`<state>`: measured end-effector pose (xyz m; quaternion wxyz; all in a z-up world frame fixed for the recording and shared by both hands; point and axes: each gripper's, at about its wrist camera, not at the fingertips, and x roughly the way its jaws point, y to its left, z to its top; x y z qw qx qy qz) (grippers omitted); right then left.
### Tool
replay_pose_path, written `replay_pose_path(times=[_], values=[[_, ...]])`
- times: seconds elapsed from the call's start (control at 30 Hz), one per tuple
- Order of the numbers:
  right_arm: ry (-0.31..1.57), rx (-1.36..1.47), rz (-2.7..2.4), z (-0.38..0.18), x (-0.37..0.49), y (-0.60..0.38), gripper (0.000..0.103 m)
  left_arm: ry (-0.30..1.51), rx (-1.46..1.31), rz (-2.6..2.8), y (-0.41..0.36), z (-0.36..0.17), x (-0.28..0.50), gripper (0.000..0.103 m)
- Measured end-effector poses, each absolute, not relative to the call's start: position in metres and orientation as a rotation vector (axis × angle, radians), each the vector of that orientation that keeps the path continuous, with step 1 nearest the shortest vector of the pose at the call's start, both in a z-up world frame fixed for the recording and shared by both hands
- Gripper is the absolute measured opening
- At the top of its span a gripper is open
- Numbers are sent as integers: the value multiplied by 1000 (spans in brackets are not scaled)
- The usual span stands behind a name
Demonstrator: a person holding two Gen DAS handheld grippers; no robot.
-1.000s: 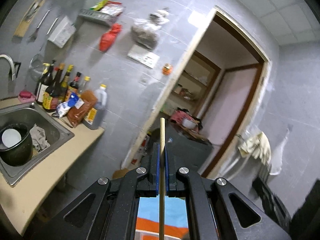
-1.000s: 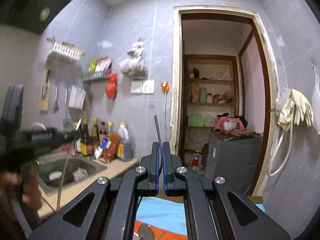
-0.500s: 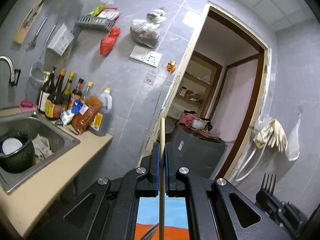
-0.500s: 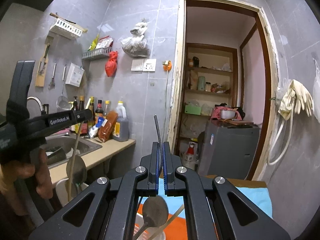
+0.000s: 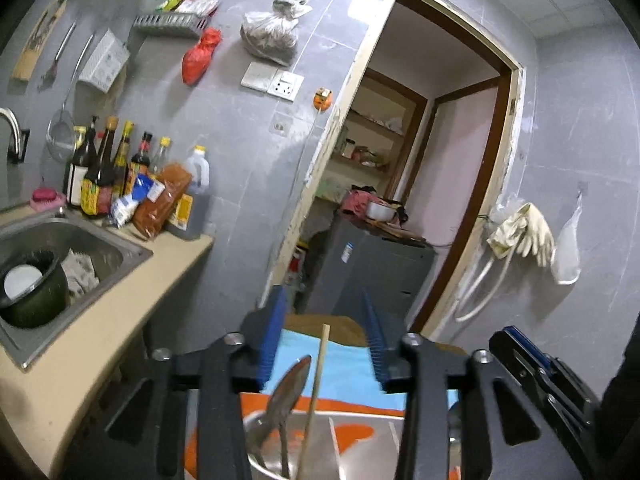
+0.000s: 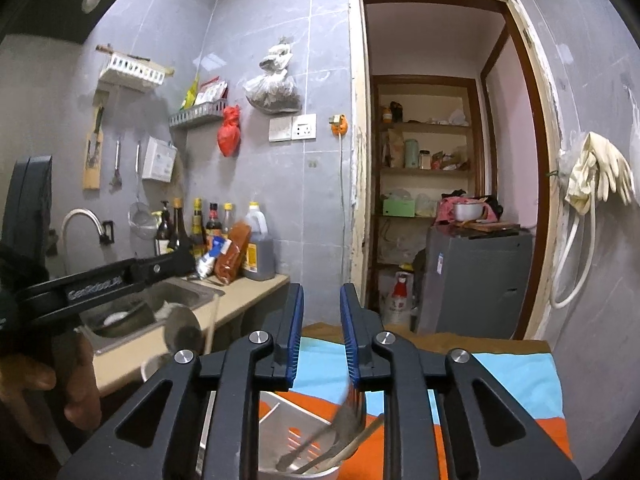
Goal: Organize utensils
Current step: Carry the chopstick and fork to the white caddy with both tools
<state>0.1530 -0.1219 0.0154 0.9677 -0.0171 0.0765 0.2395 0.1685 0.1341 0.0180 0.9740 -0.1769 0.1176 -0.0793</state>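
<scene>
My left gripper (image 5: pixel 324 320) hangs over a metal utensil holder (image 5: pixel 260 436), its jaws opening. A thin wooden stick (image 5: pixel 322 356) stands free between the blue pads (image 5: pixel 276 332), which do not touch it. A metal spoon (image 5: pixel 292 380) leans beside the stick in the holder. My right gripper (image 6: pixel 322 320) is above the holder's slotted divider (image 6: pixel 288 420), jaws also opening, with nothing pressed between them. Below it a blurred fork (image 6: pixel 348 412) drops among other utensils. The right wrist view shows the left gripper (image 6: pixel 176 266) at the left, held by a hand (image 6: pixel 76 392).
The holder stands on a table with a blue and orange cloth (image 6: pixel 520 380). At the left are a counter (image 5: pixel 100 344), a sink (image 5: pixel 80 240) holding a dark pot, and several bottles (image 5: pixel 108 172). A grey cabinet (image 6: pixel 476 280) stands by the doorway ahead.
Both grippers have sunk toward the holder and their jaws have parted. The wooden stick has left the left gripper's grip, and the fork has left the right one's.
</scene>
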Motion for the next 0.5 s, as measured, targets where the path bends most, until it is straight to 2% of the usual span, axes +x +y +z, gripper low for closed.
replay_pose_path(times=[0.07, 0.1, 0.13, 0.17, 0.2, 0.23, 0.3, 0.4, 0.47, 0.5], values=[[155, -11, 484, 23, 150, -129, 21, 259, -351, -165, 130, 25, 163, 40], [154, 2, 484, 27, 149, -132, 23, 260, -341, -162, 127, 28, 160, 46], [154, 20, 478, 32, 147, -139, 32, 258, -328, -157, 123, 32, 156, 52], [154, 32, 474, 35, 146, -144, 45, 254, -319, -153, 119, 35, 152, 63], [153, 46, 469, 38, 145, -149, 52, 252, -315, -150, 115, 38, 149, 73], [150, 64, 458, 41, 143, -158, 61, 253, -310, -146, 110, 41, 147, 77], [151, 82, 446, 45, 141, -170, 70, 257, -294, -132, 99, 45, 143, 89], [153, 98, 418, 50, 137, -192, 86, 244, -253, -92, 77, 48, 134, 95], [155, 105, 405, 51, 135, -209, 103, 229, -234, -63, 64, 49, 130, 99], [153, 105, 397, 51, 133, -217, 103, 220, -224, -47, 56, 48, 127, 99]])
